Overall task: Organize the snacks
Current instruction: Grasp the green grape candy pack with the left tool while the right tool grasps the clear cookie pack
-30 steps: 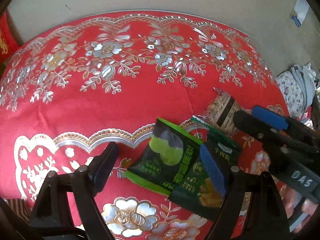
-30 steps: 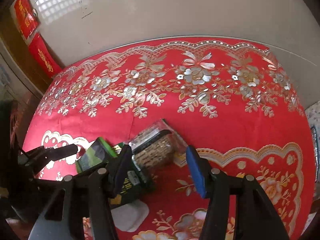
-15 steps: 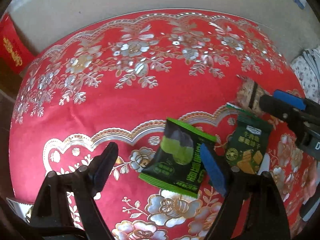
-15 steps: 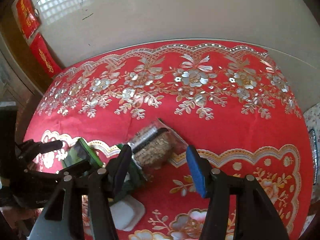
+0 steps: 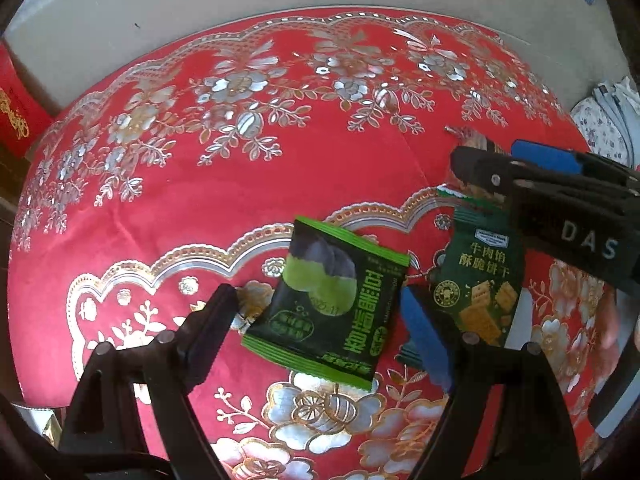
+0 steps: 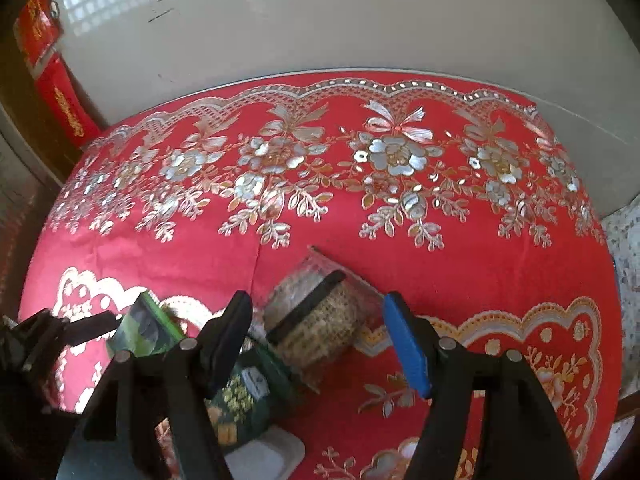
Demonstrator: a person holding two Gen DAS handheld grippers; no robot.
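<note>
A bright green snack packet (image 5: 332, 304) lies flat on the red tablecloth, between the fingers of my open left gripper (image 5: 320, 320). A dark green biscuit packet (image 5: 480, 280) lies to its right. Behind that, a clear packet of brown grain snack with a black band (image 6: 316, 320) sits between the fingers of my open right gripper (image 6: 318, 340). The right gripper (image 5: 520, 164) shows in the left wrist view at the right. The bright green packet (image 6: 144, 328) and the biscuit packet (image 6: 244, 396) also show in the right wrist view.
The round table has a red cloth with silver flowers (image 5: 280, 100). A white flat object (image 6: 264, 456) lies under the biscuit packet near the front edge. A beige wall (image 6: 360, 20) stands behind. Red hangings (image 6: 60, 92) are at the left, floral cloth (image 5: 604, 124) at the right.
My left gripper has pulled back and left, so the bright green packet lies apart from the biscuit packet. My right gripper has closed in on the grain packet.
</note>
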